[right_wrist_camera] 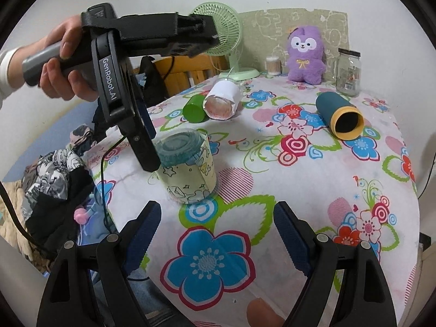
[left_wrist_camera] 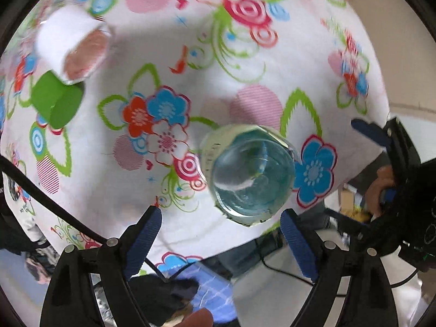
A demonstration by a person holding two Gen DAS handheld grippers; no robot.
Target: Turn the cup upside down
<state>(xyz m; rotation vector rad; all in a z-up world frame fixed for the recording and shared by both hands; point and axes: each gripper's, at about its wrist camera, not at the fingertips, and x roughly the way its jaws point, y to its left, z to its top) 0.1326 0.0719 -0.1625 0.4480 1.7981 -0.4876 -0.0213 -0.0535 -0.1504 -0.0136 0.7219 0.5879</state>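
Cup (right_wrist_camera: 188, 169), glass with a pale cartoon-print paper wrap, stands near the counter's (right_wrist_camera: 313, 190) left edge, toward the front-left corner. Its bluish closed base faces up and the mouth looks to be down on the floral cloth, so it reads as already inverted. Long axis vertical, no visible tilt. In the left wrist view the same cup (left_wrist_camera: 250, 174) shows as a round base seen from nearly straight above.

Left hand-held gripper (left_wrist_camera: 220, 241) hovers above the cup, pointing down, fingers spread wide with nothing between them. Right wrist view shows one of its fingers just beside or touching the cup's upper left side; contact cannot be told. Likely it is placed for a top-down release or regrasp.

Right hand-held gripper (right_wrist_camera: 215, 234) sits low near the front edge, aimed across the counter at the cup, jaws wide, holding nothing, well apart from the cup; probably on standby.

Farther back lie a white-wrapped cup (right_wrist_camera: 222, 100), a green cup (right_wrist_camera: 194, 109) and a teal cup (right_wrist_camera: 339, 114), all on their sides.
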